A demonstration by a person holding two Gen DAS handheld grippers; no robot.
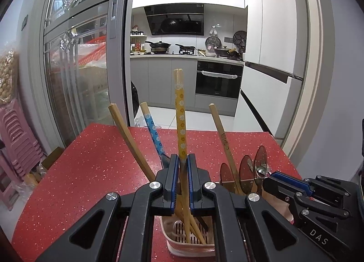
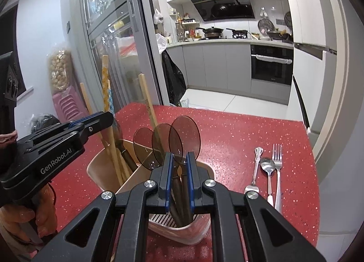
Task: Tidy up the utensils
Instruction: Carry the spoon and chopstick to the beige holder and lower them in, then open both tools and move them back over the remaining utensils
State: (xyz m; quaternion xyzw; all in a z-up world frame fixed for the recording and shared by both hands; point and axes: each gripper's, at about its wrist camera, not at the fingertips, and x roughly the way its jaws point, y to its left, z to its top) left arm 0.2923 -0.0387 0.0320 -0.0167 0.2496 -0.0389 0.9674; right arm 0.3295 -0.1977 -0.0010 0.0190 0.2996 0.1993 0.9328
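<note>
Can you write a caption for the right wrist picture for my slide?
Right gripper shut on brown spoon handles in the utensil holder; silverware waits on the red table.

Bright, sharp, fisheye-warped, dark-cornered

A red speckled counter (image 1: 91, 171) filled the foreground. Behind it stood a kitchen with grey cabinets (image 1: 159, 80), a built-in oven (image 1: 218, 84) and a black range hood (image 1: 175, 21). Two pans (image 1: 159, 46) sat on the hob. A white fridge (image 1: 268, 34) stood at right, a glass sliding door (image 1: 75, 68) at left, and pink stools (image 1: 16, 139) were stacked beside it.
</note>
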